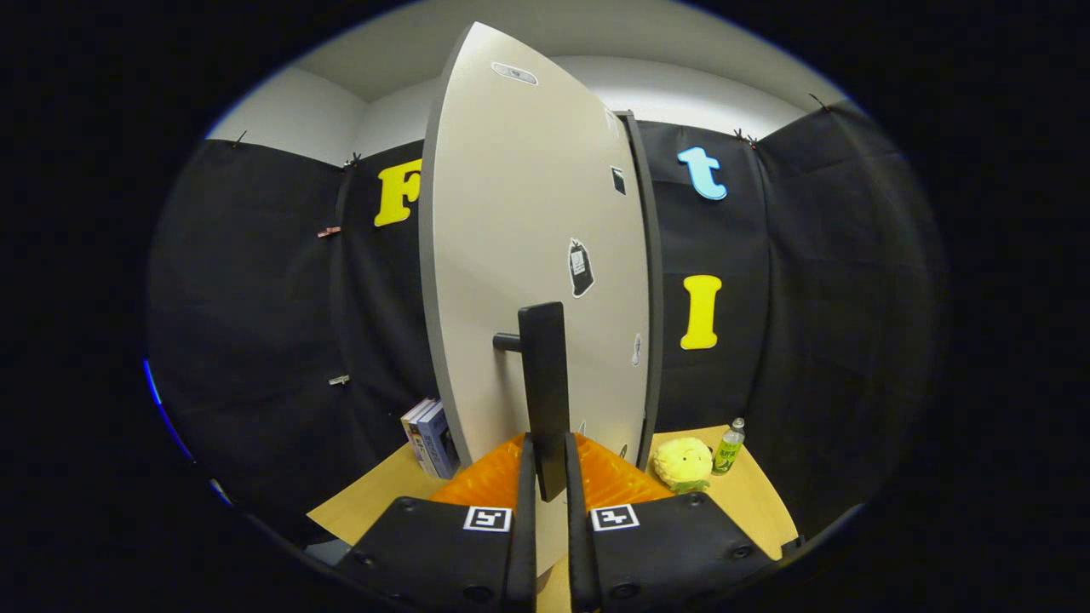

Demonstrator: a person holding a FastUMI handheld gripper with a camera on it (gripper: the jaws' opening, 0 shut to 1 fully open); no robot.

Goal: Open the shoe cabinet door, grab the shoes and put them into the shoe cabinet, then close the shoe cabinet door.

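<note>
While the tool (549, 464) clamps the door handle (543, 383), cabinet door (519, 221) stickers unreadable

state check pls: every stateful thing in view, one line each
gripper: shut on the door handle, a finger on each side of its lower end
door handle: upright black bar, clamped between the fingers
shoe cabinet door: swung partly open, seen near edge-on
books: standing upright beside the door
bottle: upright, cap on
plush toy: sitting on the table next to the bottle
</note>
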